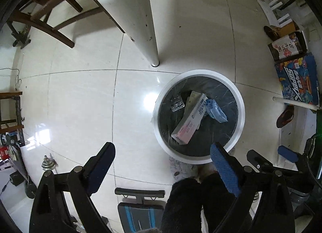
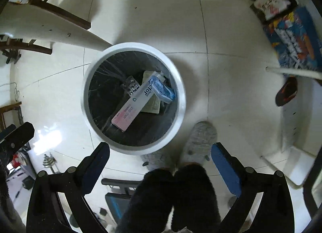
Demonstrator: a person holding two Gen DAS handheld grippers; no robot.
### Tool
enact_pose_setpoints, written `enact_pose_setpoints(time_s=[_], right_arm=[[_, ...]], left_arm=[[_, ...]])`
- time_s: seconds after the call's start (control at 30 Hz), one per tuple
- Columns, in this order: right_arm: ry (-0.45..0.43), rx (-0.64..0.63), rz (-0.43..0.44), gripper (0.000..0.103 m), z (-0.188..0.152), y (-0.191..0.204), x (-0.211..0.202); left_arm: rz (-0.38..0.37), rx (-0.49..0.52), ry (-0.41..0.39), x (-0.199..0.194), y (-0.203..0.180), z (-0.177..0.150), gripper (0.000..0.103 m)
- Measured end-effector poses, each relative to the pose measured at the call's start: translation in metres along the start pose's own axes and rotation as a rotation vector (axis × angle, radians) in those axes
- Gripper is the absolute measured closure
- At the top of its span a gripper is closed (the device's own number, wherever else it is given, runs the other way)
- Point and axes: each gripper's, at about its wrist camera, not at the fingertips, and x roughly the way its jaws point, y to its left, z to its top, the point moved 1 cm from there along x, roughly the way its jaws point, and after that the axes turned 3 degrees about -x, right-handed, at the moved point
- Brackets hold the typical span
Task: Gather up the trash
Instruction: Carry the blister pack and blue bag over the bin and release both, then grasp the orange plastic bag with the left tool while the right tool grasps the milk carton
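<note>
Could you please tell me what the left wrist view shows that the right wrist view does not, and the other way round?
Only the left wrist view shows the foot of the white table leg on the tiles, clear of the bin, and the open, empty left gripper.

Only the right wrist view shows the person's grey slipper beside the bin, and the open, empty right gripper.

Both show the white bin with its black liner, holding the long white and pink box, the blister pack and the crumpled blue plastic.
</note>
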Motion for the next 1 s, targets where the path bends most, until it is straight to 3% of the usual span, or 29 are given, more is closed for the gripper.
enact_pose_setpoints(time_s=[0.27,0.77,1.0], right_arm=[[-0.024,-0.01,-0.01,0.001,-0.014,0.011,-0.063],[-0.096,-0.071,0.034,0.001,-0.066,0.042,-0.27],[-0.178,0.031,0.124,0.001,-0.072,0.03,-0.382]], left_arm=[[-0.007,0.006,-0.029,-0.055,0.002,-0.008,0.007],[-0.033,0.008,-0.086,-0.228,0.023,-0.05,0.007],[-0.03,-0.014,-0.19,-0.308,0.015,-0.041,0.007]])
